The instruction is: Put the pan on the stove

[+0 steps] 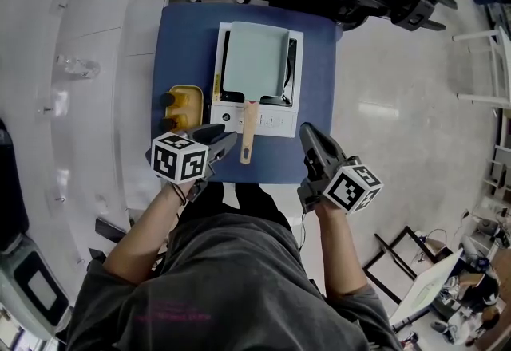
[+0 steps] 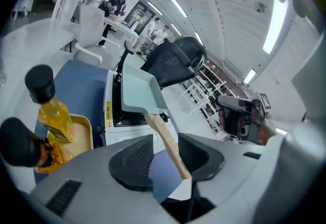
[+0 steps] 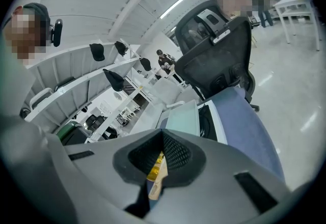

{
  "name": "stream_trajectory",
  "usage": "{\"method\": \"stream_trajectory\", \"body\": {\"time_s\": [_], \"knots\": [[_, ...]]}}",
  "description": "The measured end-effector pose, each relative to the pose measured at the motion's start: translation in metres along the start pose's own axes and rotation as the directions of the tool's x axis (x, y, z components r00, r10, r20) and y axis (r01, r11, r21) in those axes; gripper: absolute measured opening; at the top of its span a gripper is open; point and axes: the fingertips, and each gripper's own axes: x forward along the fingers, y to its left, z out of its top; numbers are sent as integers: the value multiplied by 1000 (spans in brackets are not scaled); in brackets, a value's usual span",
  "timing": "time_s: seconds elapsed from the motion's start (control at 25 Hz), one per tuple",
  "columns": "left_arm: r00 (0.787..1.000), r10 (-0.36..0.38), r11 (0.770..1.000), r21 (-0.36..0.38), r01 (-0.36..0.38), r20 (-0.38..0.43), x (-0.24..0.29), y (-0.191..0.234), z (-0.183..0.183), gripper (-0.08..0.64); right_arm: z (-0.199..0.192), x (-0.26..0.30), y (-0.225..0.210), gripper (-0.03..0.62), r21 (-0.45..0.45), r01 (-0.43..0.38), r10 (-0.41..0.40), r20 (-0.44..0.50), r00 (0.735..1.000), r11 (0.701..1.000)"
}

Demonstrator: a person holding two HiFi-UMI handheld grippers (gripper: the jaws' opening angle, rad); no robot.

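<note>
**A:** So, nearest first: what are the grippers doing?

**B:** The left gripper [image 1: 226, 136] sits at the near edge of the table [image 1: 192, 38]. Its jaws are apart and hold nothing. The handle [image 1: 248, 134] ends just to its right, and the pads aren't pressing on it. The right gripper [image 1: 307, 132] is off to the right with its jaws closed together, empty.

**A:** And the pan?

**B:** The pan [image 1: 255, 58] is already flat on the stove [image 1: 263, 122], mid-table, with its handle pointing toward us over the near side.

**A:** Which step is that, then?

**B:** I'd say placement is done and this is the release. The next move is likely just to draw both grippers clear. The left one needs care not to clip the handle and twist the pan off the burner.

**A:** What about containers?

**B:** The pan looks empty. Left of the stove, a yellow tray [image 1: 192, 90] holds two black-capped bottles [image 2: 51, 111] of yellow liquid.
</note>
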Motion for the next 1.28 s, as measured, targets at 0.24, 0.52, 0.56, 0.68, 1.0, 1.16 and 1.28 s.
{"method": "stream_trajectory", "body": {"time_s": [0.24, 0.52, 0.56, 0.68, 1.0, 1.16, 1.28], "knots": [[997, 2, 992, 126, -12, 72, -28, -15, 21, 97, 1, 0, 22, 3, -27, -7, 7, 23, 1000, 1000], [986, -18, 967, 252, -24, 164, -63, -39, 52, 51, 4, -4, 51, 3, -60, -18, 21, 53, 998, 998], [984, -20, 964, 264, -28, 177, -68, -41, 55, 47, 5, -5, 55, 3, -65, -20, 23, 58, 998, 998], [976, -21, 956, 290, -44, 215, -82, -46, 65, 36, 7, -7, 64, 3, -77, -22, 27, 71, 997, 997], [954, -18, 936, 340, -89, 300, -118, -52, 86, 16, 12, -11, 88, 3, -116, -40, 52, 101, 994, 992], [942, -20, 920, 375, -114, 335, -135, -57, 96, 11, 15, -12, 101, 3, -140, -52, 68, 115, 991, 989], [935, -21, 908, 398, -131, 355, -146, -60, 101, 9, 18, -13, 110, 3, -154, -55, 74, 124, 990, 987]]}}
